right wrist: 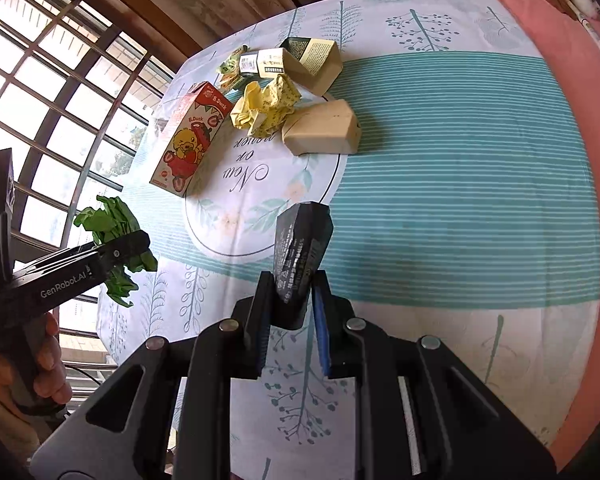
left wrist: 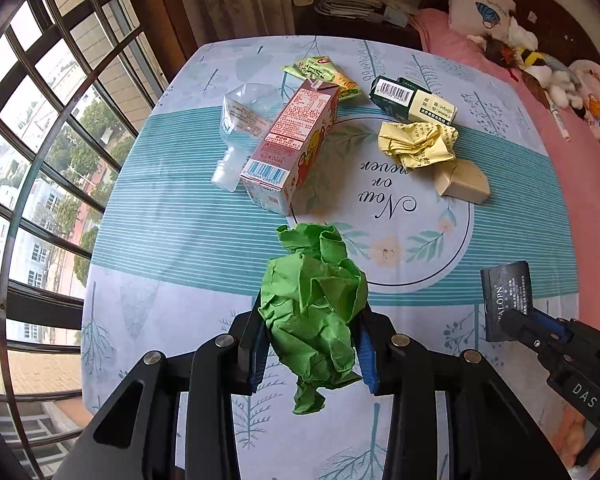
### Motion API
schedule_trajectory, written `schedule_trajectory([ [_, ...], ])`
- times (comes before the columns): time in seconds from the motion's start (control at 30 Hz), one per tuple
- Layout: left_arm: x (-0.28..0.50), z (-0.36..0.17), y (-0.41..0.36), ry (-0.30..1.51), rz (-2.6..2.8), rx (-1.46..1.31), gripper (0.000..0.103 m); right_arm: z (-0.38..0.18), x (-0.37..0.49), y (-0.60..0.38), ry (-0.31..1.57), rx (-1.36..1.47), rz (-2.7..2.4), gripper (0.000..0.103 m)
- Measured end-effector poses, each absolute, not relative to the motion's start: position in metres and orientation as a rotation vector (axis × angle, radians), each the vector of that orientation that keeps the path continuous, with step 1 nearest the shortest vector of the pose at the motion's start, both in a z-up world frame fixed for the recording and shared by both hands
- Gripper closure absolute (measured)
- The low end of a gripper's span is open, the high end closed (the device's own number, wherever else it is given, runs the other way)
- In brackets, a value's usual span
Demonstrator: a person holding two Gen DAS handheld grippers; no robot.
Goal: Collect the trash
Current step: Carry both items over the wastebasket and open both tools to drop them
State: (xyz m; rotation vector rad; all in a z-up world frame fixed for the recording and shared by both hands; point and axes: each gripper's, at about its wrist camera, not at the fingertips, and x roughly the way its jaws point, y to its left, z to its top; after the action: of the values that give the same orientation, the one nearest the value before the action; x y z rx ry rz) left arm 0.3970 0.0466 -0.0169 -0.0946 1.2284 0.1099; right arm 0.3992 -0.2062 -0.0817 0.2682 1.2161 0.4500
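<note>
My left gripper (left wrist: 312, 320) is shut on a crumpled green paper ball (left wrist: 314, 312) and holds it above the table's near edge; it also shows in the right wrist view (right wrist: 116, 248). My right gripper (right wrist: 290, 292) is shut on a small dark box (right wrist: 300, 252), squeezed between the pads; the box also shows in the left wrist view (left wrist: 506, 300). On the table lie a pink milk carton (left wrist: 290, 146), a clear plastic bottle (left wrist: 240, 128), a crumpled yellow paper (left wrist: 418, 144), a beige box (left wrist: 462, 182), a dark green and cream box (left wrist: 414, 98) and a green snack wrapper (left wrist: 320, 72).
The table (left wrist: 180, 240) has a blue and white patterned cloth. A barred window (left wrist: 40, 140) is to the left. A pink bed (left wrist: 580, 160) with a pillow and soft toys runs along the right. A dark side table (left wrist: 352, 12) with papers stands behind.
</note>
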Motion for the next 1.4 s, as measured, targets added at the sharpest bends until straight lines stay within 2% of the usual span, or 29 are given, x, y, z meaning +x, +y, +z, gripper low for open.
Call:
schedule_trajectory([
  [0.43,0.236,0.035,0.097,0.970,-0.142,0.097,0.066,-0.047,0.251,-0.152,1.153,0.289,0.311,0.087],
  [0.77,0.131,0.017,0.121,0.983,-0.308,0.162,0.066,-0.048,0.133,-0.105,1.157,0.276,0.237,0.087],
  [1.1,0.086,-0.055,0.104,1.145,-0.371,0.123,0.066,-0.092,0.065,-0.088,1.271,0.216,0.216,0.087],
  [1.23,0.077,-0.107,0.088,1.225,-0.359,0.120,0.066,-0.137,0.046,-0.090,1.345,0.242,0.208,0.087],
  [1.4,0.070,-0.191,0.074,1.292,-0.324,0.111,0.066,-0.220,0.027,-0.098,1.440,0.289,0.182,0.086],
])
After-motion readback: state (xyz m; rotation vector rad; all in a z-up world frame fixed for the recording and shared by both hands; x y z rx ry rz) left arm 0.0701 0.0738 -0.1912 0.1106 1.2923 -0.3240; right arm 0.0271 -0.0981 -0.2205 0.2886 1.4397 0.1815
